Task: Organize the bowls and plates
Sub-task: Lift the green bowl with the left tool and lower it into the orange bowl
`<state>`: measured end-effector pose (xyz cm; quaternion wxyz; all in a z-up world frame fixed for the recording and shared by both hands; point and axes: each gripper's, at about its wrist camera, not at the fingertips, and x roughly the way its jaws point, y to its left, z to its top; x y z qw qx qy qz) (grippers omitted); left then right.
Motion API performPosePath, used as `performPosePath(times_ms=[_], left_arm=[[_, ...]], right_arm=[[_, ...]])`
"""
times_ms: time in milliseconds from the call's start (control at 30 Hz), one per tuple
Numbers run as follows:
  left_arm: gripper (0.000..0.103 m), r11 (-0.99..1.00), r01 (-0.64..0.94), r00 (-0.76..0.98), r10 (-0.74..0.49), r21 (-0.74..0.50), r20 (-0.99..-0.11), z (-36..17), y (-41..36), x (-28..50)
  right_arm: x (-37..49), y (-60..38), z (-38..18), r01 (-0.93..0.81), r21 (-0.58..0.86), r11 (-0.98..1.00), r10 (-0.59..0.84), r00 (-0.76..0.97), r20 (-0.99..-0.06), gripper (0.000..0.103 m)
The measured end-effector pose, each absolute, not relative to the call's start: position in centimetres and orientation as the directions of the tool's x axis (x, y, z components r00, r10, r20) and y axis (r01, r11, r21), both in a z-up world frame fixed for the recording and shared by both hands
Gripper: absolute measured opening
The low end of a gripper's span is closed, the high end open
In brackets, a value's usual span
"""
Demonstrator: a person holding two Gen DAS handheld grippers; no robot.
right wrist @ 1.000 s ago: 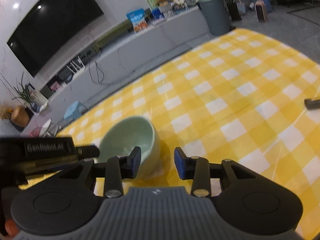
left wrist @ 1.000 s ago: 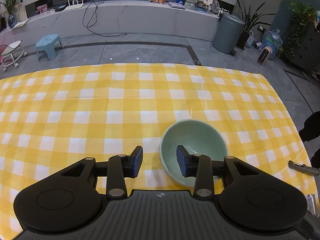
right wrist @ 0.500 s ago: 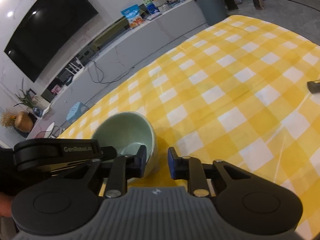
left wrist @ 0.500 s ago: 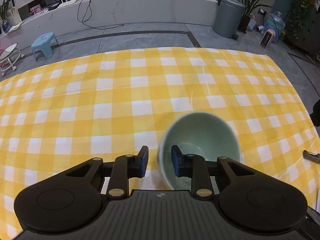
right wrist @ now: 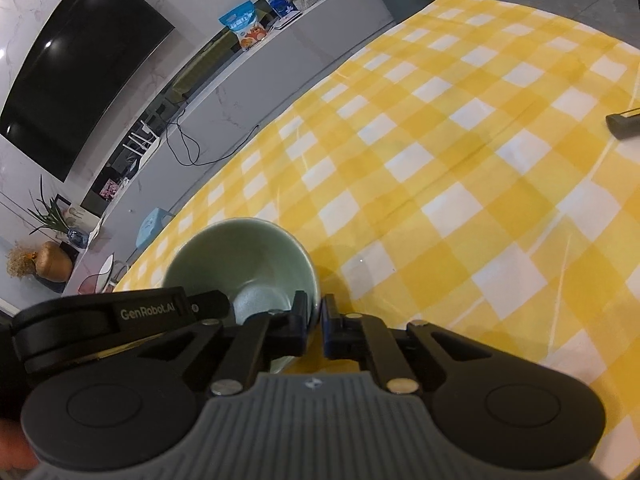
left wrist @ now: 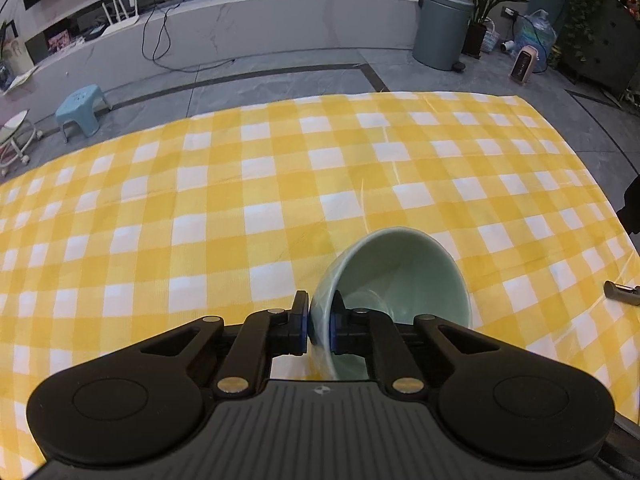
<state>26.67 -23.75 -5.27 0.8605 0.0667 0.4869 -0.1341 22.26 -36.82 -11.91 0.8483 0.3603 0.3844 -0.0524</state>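
Left gripper (left wrist: 320,326) is closed down on the near-left wall of the pale green bowl (left wrist: 394,276) — one pad outside, one inside, rim pinched between them. The bowl sits at about 5 o'clock in the left wrist view, low and just right of centre, mouth tipped away from the camera; whether its foot touches the yellow checked cloth (left wrist: 248,200) or is lifted clear of it I cannot tell.

Right gripper (right wrist: 316,320) is nearly closed, a narrow gap between the pads, straddling the bowl's (right wrist: 244,264) right edge at roughly 6 o'clock in its own view. The rim appears to lie in that gap, but the angle does not show firm contact. The left tool's arm crosses at 8 o'clock in this view.

Risks, as judged from here:
- Two tools on one rim. If they pull in different directions the glazed wall can slide out of one pinch — the bowl then swings on the other and may drop.
- Smooth glaze and small pads: a single-wall pinch carries the whole weight off-centre, so the bowl will tend to rotate downward.
- If the bowl is dragged rather than lifted, the cloth could bunch.
- Small dark metal object (left wrist: 620,293) at 3 o'clock near the cloth's right edge could be knocked on a sideways carry.
- No plates or stack in view; destination unknown.
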Motion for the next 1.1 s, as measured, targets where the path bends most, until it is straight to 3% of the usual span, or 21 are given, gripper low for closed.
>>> performPosePath(times_ms=[733,1100], left_arm=[[0.01,0.97,0.241,0.561,-0.167,-0.034,-0.811,2.1,-19.7,18.0],[0.011,0.985,0.145,0.484,-0.151,-0.091,-0.862,4.5,-14.7,12.9]], right_arm=[[13.9,-33.3,-4.2,0.221,0.582,0.782,0.248,0.747,-0.617,0.005],[8.9,-29.4,0.0,0.118,0.556,0.822,0.328,0.702,-0.633,0.005]])
